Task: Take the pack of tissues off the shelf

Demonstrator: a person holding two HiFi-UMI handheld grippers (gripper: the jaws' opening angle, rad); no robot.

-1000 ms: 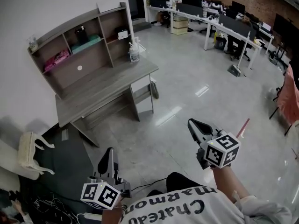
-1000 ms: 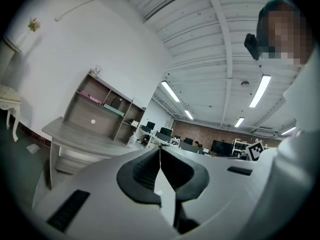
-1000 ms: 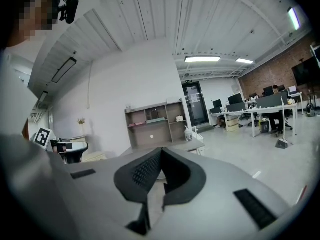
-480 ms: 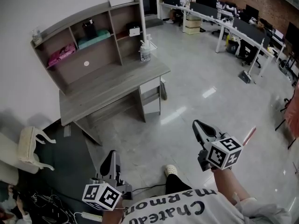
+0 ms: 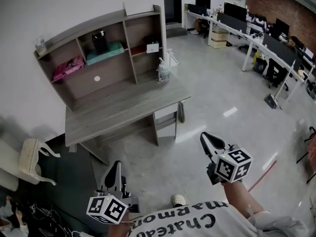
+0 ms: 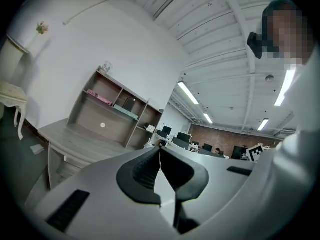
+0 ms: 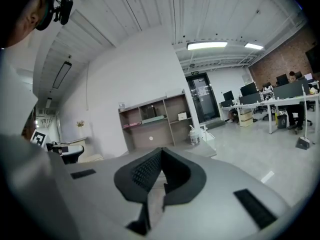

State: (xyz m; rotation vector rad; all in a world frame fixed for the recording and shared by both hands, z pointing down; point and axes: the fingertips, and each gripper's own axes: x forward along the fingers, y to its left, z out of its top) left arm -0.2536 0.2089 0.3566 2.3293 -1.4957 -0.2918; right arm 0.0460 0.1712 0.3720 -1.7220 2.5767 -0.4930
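Hanging low at the near edge of the head view, the left gripper [image 5: 116,165] has its jaws pressed together with nothing between them, as its own view confirms. The right gripper [image 5: 205,137] is likewise closed tight and empty. Both sit over the grey floor [image 5: 217,93], well apart from the desk [image 5: 123,107], and both point toward it.

The shelf [image 5: 106,75] stands on the back of the desk against the white wall. A pink pack [image 5: 69,67] lies in its left compartment (the likeliest tissues, though it is too small to be sure). In the middle compartment a teal pack [image 5: 104,52] lies flat, with a black thing [image 5: 100,41] upright at it. A white box [image 5: 152,47] sits in the right compartment. A small jar [image 5: 39,46] stands on top of the shelf at its left end. On the desk's right end, just beside the shelf, stands a pump bottle [image 5: 164,73]. A white chair [image 5: 30,157] is at the left edge.
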